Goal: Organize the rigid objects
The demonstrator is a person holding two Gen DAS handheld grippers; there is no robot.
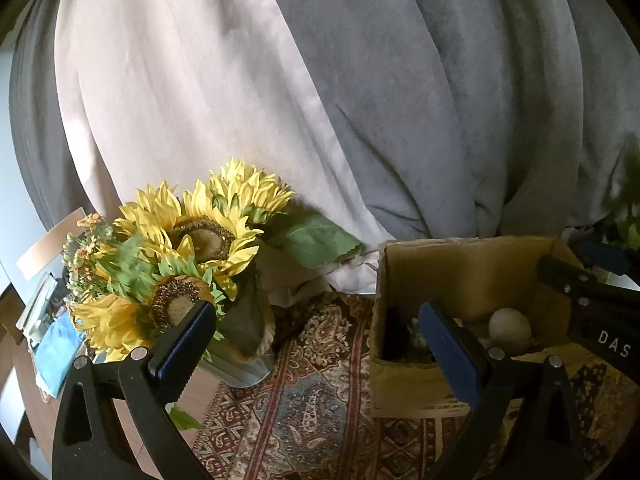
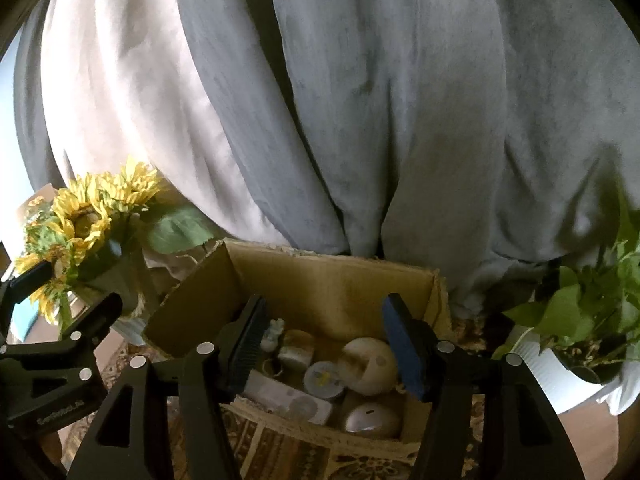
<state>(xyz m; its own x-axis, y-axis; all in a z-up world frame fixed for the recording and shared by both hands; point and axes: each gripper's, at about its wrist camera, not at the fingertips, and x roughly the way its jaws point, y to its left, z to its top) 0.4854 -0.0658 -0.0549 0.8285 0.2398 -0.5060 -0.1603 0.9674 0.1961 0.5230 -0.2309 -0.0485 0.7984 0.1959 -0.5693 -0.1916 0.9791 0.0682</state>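
An open cardboard box [image 2: 320, 280] stands on a patterned cloth; it also shows in the left wrist view [image 1: 464, 268]. Inside lie a cream egg-shaped shell [image 2: 370, 364], a silver dome [image 2: 372, 418], a round white tin [image 2: 322, 380], a white flat device [image 2: 288, 398], a small beige jar [image 2: 296, 354] and a small figurine [image 2: 274, 332]. The egg shape also shows in the left wrist view [image 1: 510, 330]. My right gripper [image 2: 324, 350] is open and empty, above the box's front. My left gripper [image 1: 320, 348] is open and empty, left of the box, above the cloth.
A sunflower bouquet in a metal vase [image 1: 180, 248] stands left of the box. A potted green plant in a white pot [image 2: 576, 328] stands right of it. Grey and pale curtains [image 2: 360, 100] hang behind. The patterned cloth [image 1: 312, 408] covers a wooden table.
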